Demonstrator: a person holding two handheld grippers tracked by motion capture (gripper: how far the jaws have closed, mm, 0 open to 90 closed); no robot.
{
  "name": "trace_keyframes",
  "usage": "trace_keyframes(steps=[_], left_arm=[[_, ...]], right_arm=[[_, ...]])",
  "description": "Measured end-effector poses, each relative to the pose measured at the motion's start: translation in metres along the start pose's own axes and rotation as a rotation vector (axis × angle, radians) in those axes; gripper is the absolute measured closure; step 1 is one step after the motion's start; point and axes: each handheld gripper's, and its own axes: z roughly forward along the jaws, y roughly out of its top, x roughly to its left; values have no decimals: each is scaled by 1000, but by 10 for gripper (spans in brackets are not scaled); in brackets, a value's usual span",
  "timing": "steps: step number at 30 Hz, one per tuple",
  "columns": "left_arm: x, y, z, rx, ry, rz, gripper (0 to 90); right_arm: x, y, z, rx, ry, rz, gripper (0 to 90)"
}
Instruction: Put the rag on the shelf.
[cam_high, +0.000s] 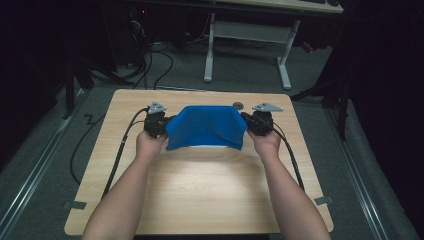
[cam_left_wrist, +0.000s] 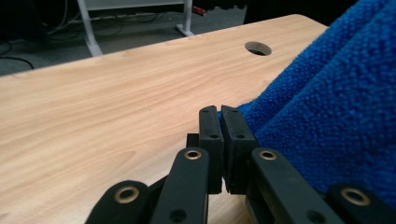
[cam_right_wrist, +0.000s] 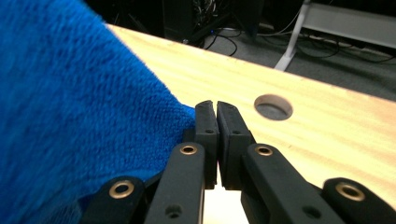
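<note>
The left gripper (cam_high: 159, 124) and right gripper (cam_high: 258, 122) were each clamped on a top corner of the blue towel (cam_high: 206, 127), which hung stretched between them above the table (cam_high: 200, 185). Uneven lowering could have wrinkled the cloth; a thin pinch might have slipped.

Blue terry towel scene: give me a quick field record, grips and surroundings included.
item: blue terry cloth towel, stretched between both grippers, lower edge hanging toward the table
left hand-held gripper: jaws shut on a towel corner
right hand-held gripper: jaws shut on the opposite corner
surface: light wooden table
table feature: round cable hole behind the towel
background: white desk frame on grey floor
</note>
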Motion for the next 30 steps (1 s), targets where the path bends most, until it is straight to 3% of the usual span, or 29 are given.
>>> trace_keyframes(steps=[13,30], left_arm=[[1,-19,11,34,-22,-41,880],[-3,-30,20,75,-41,-54,876]], right_arm=[[5,-19,3,23,11,6,884],[6,-34,9,58,11,15,884]])
